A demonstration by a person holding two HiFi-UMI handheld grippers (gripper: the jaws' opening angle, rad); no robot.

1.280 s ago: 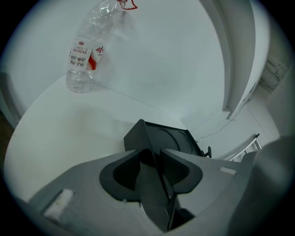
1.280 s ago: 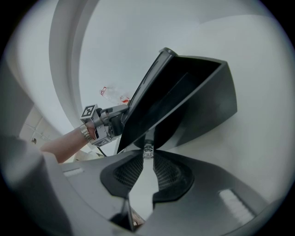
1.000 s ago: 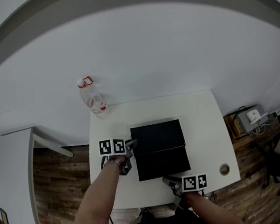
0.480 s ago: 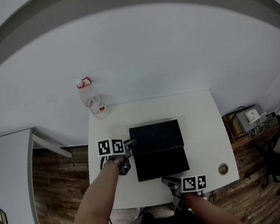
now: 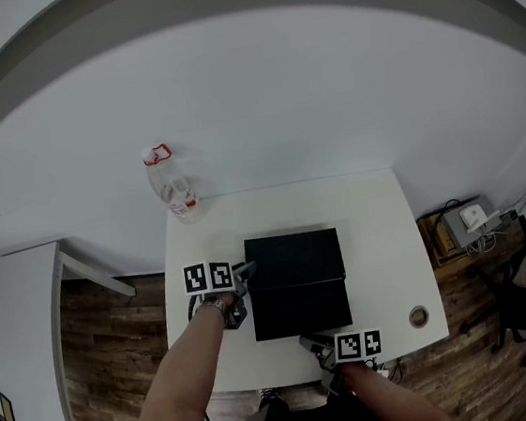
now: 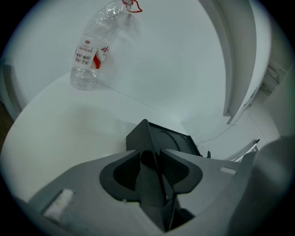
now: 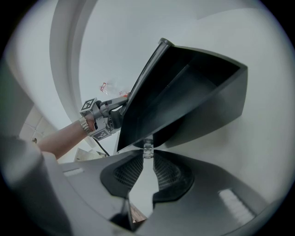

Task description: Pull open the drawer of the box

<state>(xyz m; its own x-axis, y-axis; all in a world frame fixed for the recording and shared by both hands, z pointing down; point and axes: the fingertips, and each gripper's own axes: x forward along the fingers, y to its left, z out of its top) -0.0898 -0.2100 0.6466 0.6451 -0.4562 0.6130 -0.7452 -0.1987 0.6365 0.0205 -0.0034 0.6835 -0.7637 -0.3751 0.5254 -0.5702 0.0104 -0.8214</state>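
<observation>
Two jobs are split: the left hand-held gripper (image 5: 248, 271) is clamped on the black box (image 5: 295, 258) at its 9 o'clock edge, apparently steadying it mid-counter (image 5: 379, 239). The right hand-held gripper (image 7: 147, 156) pinches the clear knob (image 7: 147, 148) of the part-open drawer (image 5: 301, 312) at 6 o'clock, seemingly to pull. At 10 o'clock, the writing on the bottle (image 6: 90, 57) and its red-and-white label (image 6: 91, 54) is too small to read.

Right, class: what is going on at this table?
A person works on a black box on the white table with two handheld tongs. The left tongs clamp a corner of the box. The right tongs pinch the small clear knob on its drawer, which stands partly pulled out.
</observation>
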